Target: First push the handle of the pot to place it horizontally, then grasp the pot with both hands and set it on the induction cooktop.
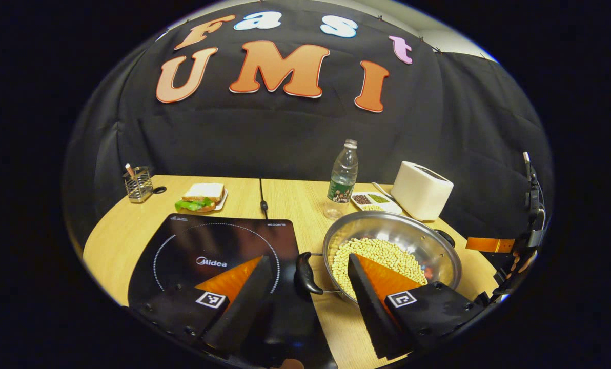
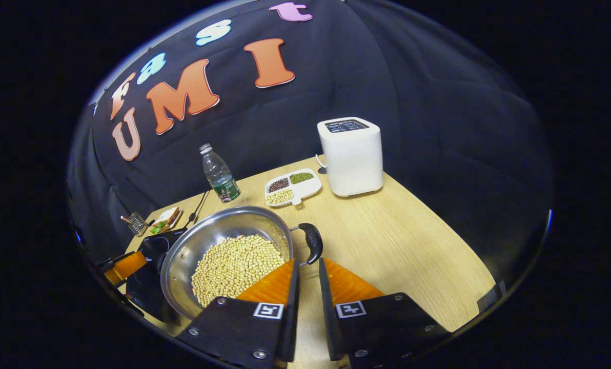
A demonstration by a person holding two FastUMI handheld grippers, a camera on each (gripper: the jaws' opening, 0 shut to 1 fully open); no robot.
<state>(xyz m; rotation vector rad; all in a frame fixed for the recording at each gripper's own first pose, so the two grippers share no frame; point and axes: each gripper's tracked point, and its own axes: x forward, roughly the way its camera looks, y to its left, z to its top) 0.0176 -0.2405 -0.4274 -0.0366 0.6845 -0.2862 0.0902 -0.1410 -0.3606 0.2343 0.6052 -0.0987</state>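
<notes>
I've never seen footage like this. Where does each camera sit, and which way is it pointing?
Left gripper view: rides the left claw, facing the induction cooktop and the pot; own open fingers below, the other claw at right.
Right gripper view: rides the right claw, facing the pot's handle and the toaster; own fingers below, narrowly apart.
Shared: pot, water bottle, toaster, sandwich.

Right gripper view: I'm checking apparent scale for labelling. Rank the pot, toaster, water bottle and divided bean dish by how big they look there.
1. pot, nearest the camera, which inflates it
2. toaster
3. divided bean dish and water bottle: too alike to rank.
</notes>
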